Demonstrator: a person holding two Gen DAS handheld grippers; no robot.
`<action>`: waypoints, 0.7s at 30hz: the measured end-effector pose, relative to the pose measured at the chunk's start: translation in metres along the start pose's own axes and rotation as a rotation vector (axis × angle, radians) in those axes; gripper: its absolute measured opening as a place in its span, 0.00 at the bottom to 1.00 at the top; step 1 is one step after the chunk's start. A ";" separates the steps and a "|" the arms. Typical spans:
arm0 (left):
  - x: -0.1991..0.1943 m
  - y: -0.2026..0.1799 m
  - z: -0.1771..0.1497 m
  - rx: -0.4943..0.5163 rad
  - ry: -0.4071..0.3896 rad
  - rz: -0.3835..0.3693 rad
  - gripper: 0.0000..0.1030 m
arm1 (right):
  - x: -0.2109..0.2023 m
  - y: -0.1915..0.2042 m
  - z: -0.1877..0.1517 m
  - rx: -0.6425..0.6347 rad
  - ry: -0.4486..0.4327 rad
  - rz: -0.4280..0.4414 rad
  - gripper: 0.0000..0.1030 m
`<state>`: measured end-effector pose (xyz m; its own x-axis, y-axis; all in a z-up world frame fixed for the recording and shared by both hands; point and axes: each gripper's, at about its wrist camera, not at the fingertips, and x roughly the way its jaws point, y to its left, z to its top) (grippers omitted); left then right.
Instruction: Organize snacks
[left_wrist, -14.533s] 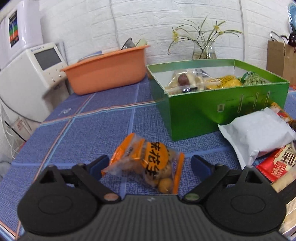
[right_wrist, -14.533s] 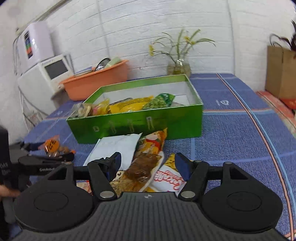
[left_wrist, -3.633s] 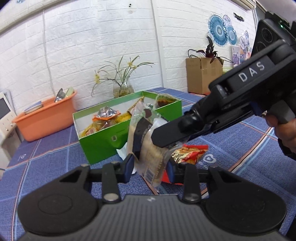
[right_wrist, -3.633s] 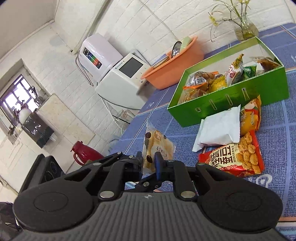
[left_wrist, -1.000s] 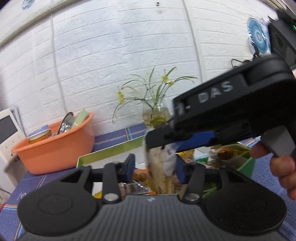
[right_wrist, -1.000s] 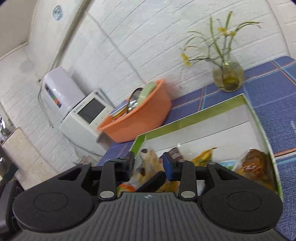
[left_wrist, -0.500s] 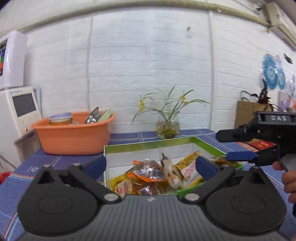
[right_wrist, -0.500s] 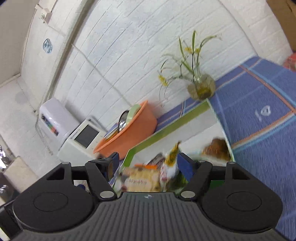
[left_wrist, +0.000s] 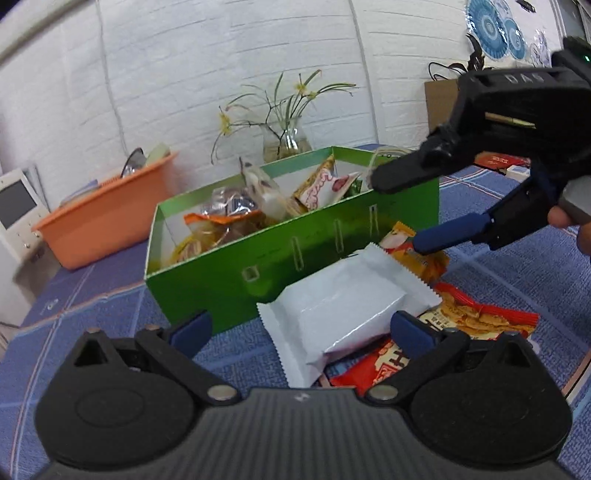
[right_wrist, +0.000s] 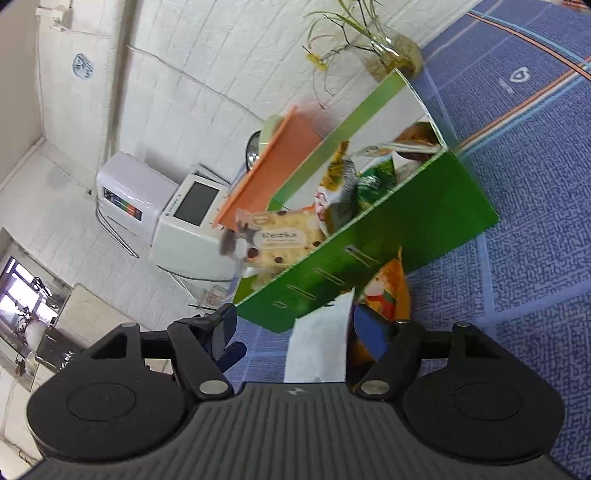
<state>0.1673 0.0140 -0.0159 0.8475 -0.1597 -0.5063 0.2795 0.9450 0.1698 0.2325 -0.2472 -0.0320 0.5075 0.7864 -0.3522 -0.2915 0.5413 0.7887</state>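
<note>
Green box (left_wrist: 295, 254), open-topped, crammed with upright snack packets (left_wrist: 258, 199). White pouch (left_wrist: 340, 306) lies flat just in front, overlapping an orange packet (left_wrist: 413, 247) and red ones (left_wrist: 476, 317) on its right.

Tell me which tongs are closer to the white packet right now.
Left. The left tongs straddle the white packet; the right tongs hover above, by the green box.

My way into the green box (left_wrist: 295, 254) is from above; packets fill it, with some room along its far wall. The white packet (left_wrist: 340, 314) and red packets (left_wrist: 476, 317) crowd its near side; blue cloth (left_wrist: 92, 306) left lies bare
</note>
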 end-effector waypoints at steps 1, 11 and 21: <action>0.002 0.005 0.000 -0.034 0.014 -0.016 1.00 | 0.002 -0.002 -0.001 -0.002 0.011 -0.014 1.00; 0.021 0.015 -0.005 -0.223 0.093 -0.057 1.00 | 0.022 -0.014 -0.003 0.004 0.129 -0.014 0.74; 0.030 0.009 -0.002 -0.183 0.140 -0.041 1.00 | 0.029 -0.026 -0.001 0.068 0.197 -0.017 0.43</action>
<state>0.1945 0.0178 -0.0312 0.7628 -0.1702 -0.6238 0.2150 0.9766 -0.0036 0.2545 -0.2378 -0.0628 0.3414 0.8239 -0.4524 -0.2253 0.5390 0.8116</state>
